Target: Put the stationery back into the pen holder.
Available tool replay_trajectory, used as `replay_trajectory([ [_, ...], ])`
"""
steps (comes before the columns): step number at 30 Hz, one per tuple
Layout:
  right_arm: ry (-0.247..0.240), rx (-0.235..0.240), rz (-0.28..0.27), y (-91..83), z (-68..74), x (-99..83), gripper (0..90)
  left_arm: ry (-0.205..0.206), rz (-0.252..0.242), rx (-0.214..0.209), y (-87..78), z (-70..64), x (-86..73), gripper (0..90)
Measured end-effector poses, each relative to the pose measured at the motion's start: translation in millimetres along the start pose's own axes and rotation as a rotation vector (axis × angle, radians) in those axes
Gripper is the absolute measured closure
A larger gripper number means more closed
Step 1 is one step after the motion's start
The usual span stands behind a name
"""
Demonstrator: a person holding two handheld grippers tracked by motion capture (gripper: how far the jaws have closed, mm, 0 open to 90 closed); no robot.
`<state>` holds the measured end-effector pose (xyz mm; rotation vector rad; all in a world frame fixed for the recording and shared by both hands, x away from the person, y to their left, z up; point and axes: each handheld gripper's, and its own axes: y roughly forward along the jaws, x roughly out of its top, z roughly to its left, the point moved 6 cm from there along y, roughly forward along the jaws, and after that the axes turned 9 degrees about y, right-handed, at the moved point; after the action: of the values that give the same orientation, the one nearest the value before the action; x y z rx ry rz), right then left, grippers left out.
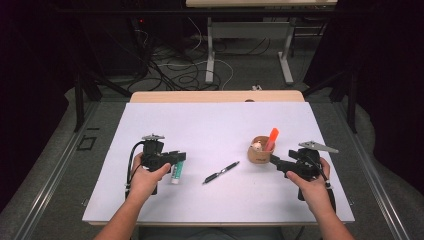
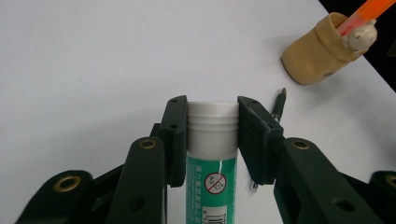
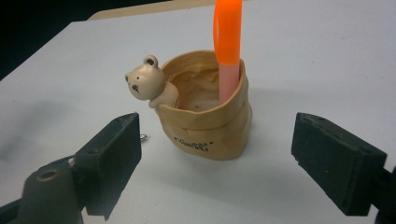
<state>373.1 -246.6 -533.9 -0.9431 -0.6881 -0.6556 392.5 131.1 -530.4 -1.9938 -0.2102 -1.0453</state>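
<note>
Left tongs (image 2: 212,135) pinch the green-labelled white glue stick (image 2: 212,154) lying on the white counter (image 1: 210,125); right tongs (image 3: 219,163) spread before the tan bear-trimmed holder (image 3: 205,126). Next: lift and carry it right.

1 glue stick (image 1: 178,170), 1 black pen (image 1: 221,172), 1 holder cup (image 1: 258,153), 1 orange highlighter (image 1: 272,138).

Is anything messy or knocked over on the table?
Nothing looks spilled or broken. The cup stands upright with the orange marker inside. A pen lies loose on the table, and the left gripper grips a glue stick.
</note>
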Motion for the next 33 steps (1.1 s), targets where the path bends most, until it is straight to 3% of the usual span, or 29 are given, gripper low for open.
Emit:
replay_trajectory([
  [6,-0.014,0.017,-0.058,-8.3,7.9,8.4,16.8,0.041,-0.066,-0.013,-6.8,-10.0,7.5,65.1],
  [13,-0.006,0.081,-0.047,-9.6,24.0,7.1,20.2,0.05,-0.134,-0.043,-13.6,-24.6,14.1,65.1],
  [21,-0.007,0.165,0.02,-6.9,56.9,-3.6,25.1,0.073,-0.125,-0.086,-8.1,-39.5,12.3,65.1],
  [25,0.006,0.249,0.061,-3.1,73.6,-10.7,34.3,0.087,-0.111,-0.108,-2.6,-48.4,10.4,65.1],
  [33,-0.072,0.299,0.121,10.2,97.6,-23.4,37.8,0.114,-0.103,-0.123,5.0,-56.7,6.3,65.0],
])
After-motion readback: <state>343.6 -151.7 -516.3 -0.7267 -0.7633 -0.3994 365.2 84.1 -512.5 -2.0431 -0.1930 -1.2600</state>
